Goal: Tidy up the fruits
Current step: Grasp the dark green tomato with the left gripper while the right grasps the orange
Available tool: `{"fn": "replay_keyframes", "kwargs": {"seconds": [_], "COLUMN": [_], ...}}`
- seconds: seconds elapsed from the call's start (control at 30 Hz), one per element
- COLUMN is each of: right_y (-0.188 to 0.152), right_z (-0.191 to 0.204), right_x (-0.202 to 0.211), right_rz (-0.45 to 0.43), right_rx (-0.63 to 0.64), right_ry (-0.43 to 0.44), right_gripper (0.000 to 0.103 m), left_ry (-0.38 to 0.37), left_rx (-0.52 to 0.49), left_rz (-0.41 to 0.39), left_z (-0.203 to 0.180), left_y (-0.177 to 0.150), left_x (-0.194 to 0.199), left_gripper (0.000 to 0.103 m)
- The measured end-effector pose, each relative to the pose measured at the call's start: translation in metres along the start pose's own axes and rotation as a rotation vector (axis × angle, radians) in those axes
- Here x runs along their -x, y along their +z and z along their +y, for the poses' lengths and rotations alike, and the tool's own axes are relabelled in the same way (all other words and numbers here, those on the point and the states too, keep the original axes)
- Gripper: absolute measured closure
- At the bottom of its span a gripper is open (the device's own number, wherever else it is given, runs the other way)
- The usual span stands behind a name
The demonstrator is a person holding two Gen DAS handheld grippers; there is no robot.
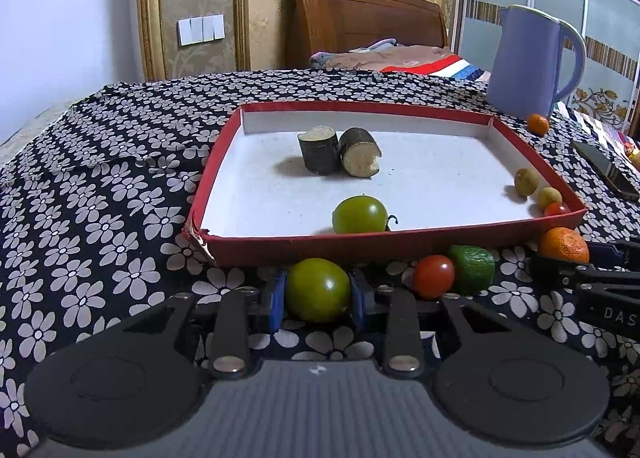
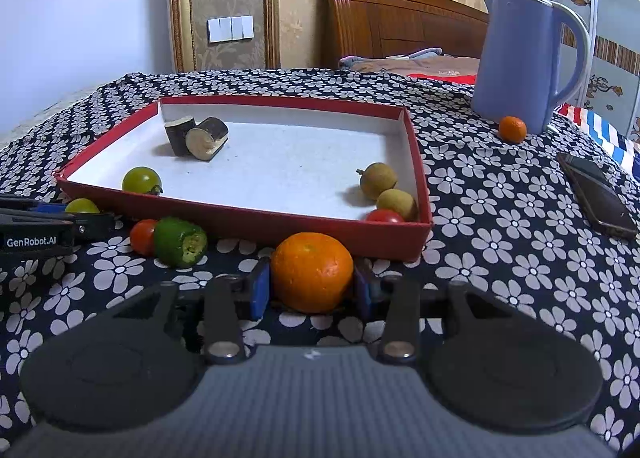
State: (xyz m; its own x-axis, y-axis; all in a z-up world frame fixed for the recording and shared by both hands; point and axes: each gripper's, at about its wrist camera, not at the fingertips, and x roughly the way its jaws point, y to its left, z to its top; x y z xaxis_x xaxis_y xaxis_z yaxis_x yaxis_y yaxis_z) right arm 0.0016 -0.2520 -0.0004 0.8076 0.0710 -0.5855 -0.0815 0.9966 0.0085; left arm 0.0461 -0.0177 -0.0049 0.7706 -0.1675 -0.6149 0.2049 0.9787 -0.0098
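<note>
My left gripper (image 1: 318, 287) is shut on a green tomato (image 1: 318, 290) that rests on the flowered cloth just in front of the red tray (image 1: 304, 246). My right gripper (image 2: 310, 278) is shut on an orange (image 2: 312, 272), also on the cloth at the tray's near wall (image 2: 248, 224). Between the two lie a red tomato (image 1: 434, 276) and a green fruit piece (image 1: 472, 268). Inside the tray are another green tomato (image 1: 360, 215), two dark cut stalk pieces (image 1: 320, 150), two brown longans (image 2: 378, 179) and a red tomato (image 2: 384, 216).
A blue jug (image 2: 528, 58) stands at the back right with a small orange (image 2: 513, 129) at its foot. A dark phone (image 2: 598, 194) lies on the cloth to the right. A wooden bed head and the wall are behind the table.
</note>
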Motion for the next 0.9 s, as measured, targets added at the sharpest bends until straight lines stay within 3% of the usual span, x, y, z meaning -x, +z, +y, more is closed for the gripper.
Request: {"fn": "replay_keyframes", "kwargs": {"seconds": [0.9], "right_y": [0.039], "right_z": [0.022], "right_x": [0.032], "right_rz": [-0.119], "right_rx": [0.033], "right_ry": [0.04], "right_gripper": [0.063], "left_ry": [0.075], "left_rx": [-0.066], "left_rz": [-0.104], "left_z": [-0.022], "left_y": [0.044], "left_x": [0.03], "left_gripper": [0.071]}}
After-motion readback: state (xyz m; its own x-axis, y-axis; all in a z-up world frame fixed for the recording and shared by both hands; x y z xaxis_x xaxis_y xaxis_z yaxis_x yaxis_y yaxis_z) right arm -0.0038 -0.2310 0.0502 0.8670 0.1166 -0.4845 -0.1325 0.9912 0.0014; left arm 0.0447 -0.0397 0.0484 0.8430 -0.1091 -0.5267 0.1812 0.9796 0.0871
